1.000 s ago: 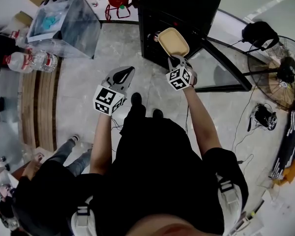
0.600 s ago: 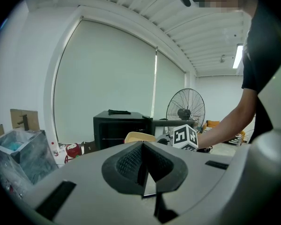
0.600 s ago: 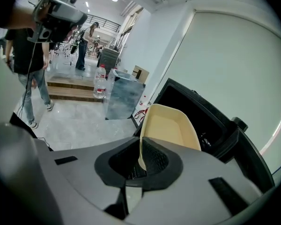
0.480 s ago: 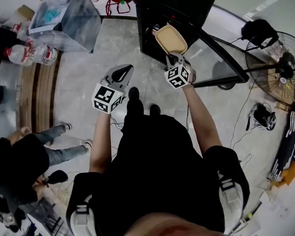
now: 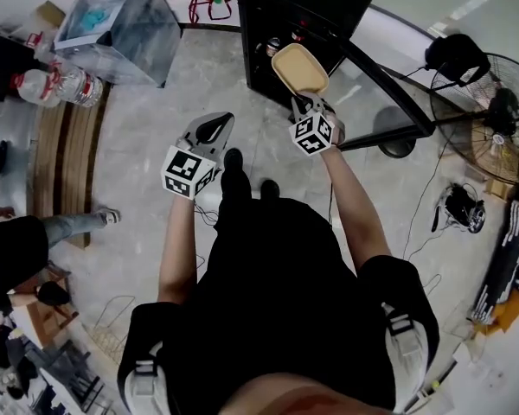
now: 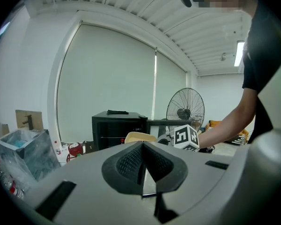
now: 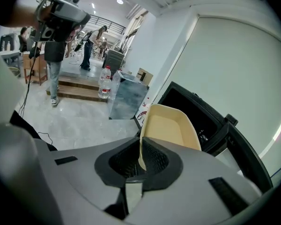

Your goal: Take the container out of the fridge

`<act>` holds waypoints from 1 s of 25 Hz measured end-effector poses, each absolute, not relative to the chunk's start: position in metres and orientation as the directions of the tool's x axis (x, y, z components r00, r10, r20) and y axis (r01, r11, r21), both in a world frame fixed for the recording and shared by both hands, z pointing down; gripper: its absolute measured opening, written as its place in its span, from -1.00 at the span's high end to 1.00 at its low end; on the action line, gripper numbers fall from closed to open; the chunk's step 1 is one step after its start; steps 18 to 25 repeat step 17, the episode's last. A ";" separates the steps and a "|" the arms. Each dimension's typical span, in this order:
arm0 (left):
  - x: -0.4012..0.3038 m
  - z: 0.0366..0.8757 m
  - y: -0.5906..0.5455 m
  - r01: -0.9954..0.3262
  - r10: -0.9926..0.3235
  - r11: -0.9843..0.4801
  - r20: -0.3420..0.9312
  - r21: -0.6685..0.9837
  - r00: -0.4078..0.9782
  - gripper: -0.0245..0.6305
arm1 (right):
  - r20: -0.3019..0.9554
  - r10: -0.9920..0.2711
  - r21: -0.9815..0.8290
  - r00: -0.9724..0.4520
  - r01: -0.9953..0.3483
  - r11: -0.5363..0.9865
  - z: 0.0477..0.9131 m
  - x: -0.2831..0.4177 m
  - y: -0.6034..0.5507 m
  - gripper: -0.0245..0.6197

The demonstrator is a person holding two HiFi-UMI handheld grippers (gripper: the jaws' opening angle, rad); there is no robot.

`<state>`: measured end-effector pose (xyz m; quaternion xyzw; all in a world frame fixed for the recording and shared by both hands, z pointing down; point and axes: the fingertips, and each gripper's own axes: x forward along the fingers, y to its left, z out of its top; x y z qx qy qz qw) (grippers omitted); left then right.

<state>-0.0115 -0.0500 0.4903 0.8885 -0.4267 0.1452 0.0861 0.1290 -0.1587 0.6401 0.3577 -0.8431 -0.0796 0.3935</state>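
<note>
Container (image 5: 300, 68) is sticking out at twelve o'clock from my right gripper (image 5: 308, 105), which is pinching its rim. My left gripper (image 5: 214, 133), pressed together, is hovering at nine.

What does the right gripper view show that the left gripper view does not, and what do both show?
Only the right gripper view: the right gripper shut on the container's rim, and a water bottle. Only the left gripper view: the left gripper shut and empty, and a fan. Both: the black fridge and the container.

overhead plus jaw-level, fridge (image 5: 311, 3) shared
</note>
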 end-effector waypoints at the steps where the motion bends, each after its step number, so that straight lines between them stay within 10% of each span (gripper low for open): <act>1: -0.010 0.490 -0.047 -0.786 -0.737 -0.617 0.330 0.029 0.590 0.87 | 0.606 -0.664 0.415 -0.438 -0.539 0.733 0.640 0.130 -0.156 0.88; 25: 0.001 0.497 -0.022 -0.809 -0.758 -0.587 0.335 0.027 0.560 0.87 | 0.604 -0.645 0.397 -0.468 -0.525 0.753 0.648 0.137 -0.135 0.88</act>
